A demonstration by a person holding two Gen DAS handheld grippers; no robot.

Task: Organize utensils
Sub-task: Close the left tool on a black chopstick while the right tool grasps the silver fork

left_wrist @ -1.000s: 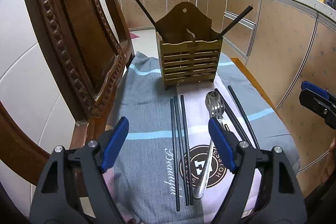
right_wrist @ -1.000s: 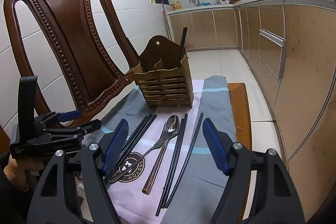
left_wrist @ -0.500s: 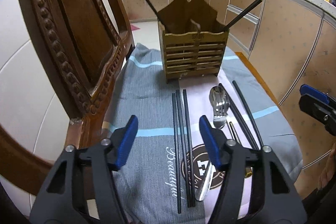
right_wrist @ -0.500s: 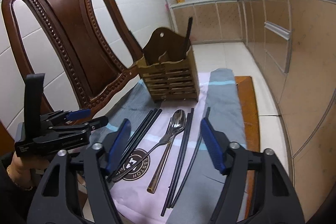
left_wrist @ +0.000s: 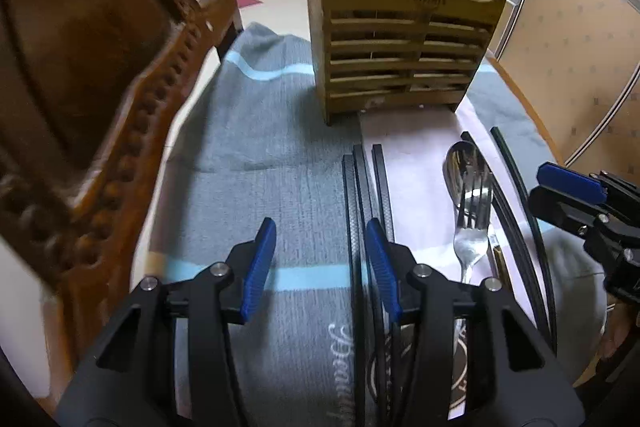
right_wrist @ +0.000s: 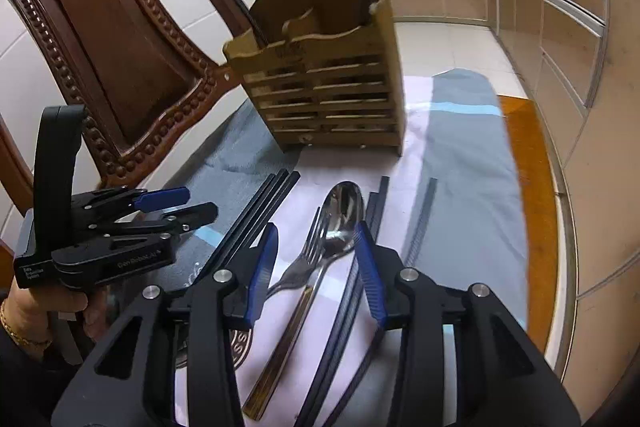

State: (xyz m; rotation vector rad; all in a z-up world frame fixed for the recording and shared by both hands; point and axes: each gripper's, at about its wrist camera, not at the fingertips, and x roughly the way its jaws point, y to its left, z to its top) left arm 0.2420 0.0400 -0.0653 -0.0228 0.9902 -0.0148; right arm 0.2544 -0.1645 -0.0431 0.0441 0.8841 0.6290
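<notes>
The black chopsticks [left_wrist: 362, 195] lie in a tight bundle on the grey towel [left_wrist: 280, 155] in front of the wooden utensil caddy [left_wrist: 400, 43], with a steel spoon [right_wrist: 344, 211] and fork [right_wrist: 308, 259] beside them and more chopsticks [right_wrist: 420, 223] to the far side. They look light, stiff, thin and slick, likely to roll or scissor; a mid-shaft pinch seems safest. The left gripper [left_wrist: 320, 263] hangs low over the left bundle, jaws half-spread and closing, pressing nothing yet. The right gripper [right_wrist: 316, 267] straddles spoon and fork, also closing and empty. Compared with a second ago, both have dropped closer to the towel and narrowed.
</notes>
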